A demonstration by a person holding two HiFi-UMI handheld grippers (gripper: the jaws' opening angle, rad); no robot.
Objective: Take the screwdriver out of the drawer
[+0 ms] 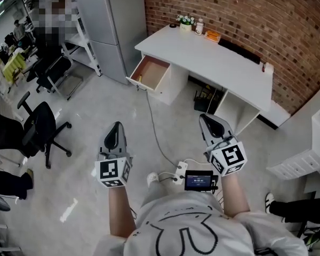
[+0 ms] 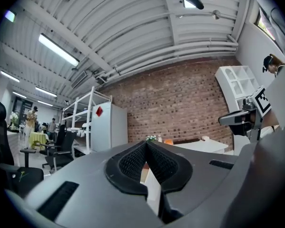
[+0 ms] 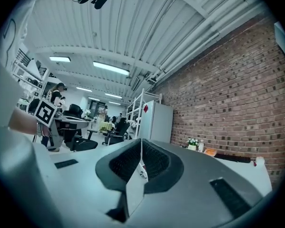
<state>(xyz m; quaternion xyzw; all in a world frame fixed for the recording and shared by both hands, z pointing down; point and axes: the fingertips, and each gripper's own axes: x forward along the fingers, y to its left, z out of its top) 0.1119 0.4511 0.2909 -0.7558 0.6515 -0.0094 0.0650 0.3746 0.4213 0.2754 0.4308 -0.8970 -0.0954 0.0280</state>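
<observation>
The person is holding the left tool (image 1: 115, 129) and right tool (image 1: 208, 120) clenched and empty, probably because the open drawer (image 1: 149, 73) at twelve o'clock is lying well beyond reach.

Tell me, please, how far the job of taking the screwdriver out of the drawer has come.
Done: the wood-lined drawer of the white desk stands pulled open. In hand: nothing; the left gripper and the right gripper are both shut and empty, held over the grey floor, apart from the desk. Left: approach, reach in, grasp and lift out the screwdriver. A small yellowish item in the drawer may be it, but it is too small to tell.
</observation>
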